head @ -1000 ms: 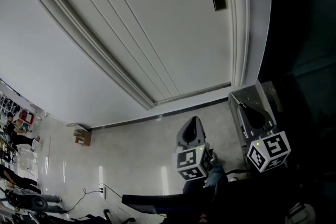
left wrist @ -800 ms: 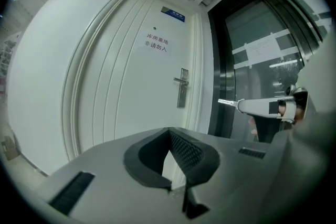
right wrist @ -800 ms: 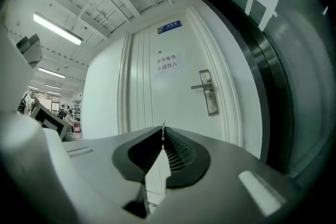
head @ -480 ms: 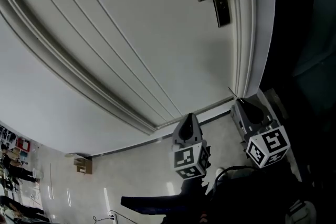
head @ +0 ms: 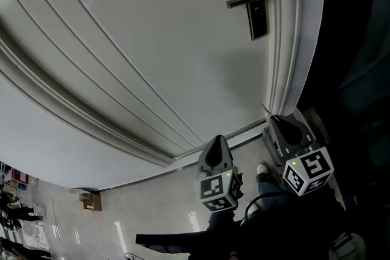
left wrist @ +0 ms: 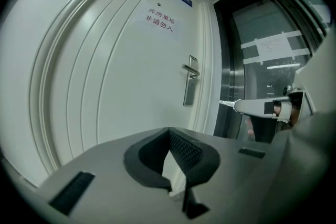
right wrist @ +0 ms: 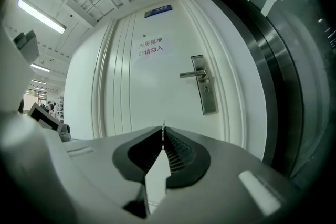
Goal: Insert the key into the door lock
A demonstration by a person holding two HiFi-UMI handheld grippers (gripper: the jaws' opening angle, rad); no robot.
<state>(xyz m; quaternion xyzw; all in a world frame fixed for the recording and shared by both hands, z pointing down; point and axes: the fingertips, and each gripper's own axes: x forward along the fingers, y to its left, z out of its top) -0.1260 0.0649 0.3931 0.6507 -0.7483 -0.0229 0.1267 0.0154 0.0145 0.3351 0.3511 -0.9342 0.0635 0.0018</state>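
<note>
We hold the right gripper (right wrist: 163, 132) with its fingers pressed together on the key (right wrist: 164, 125), whose thin tip pokes out ahead of them. It is well apart from the door lock (right wrist: 206, 91), which sits right of centre in the right gripper view, its plate carrying a lever handle (right wrist: 190, 75). Our left gripper (left wrist: 169, 132) has its fingers closed tip to tip on nothing. In the head view, both grippers sit at the lower right, and the lock at the upper right of the white door (head: 152, 58).
</note>
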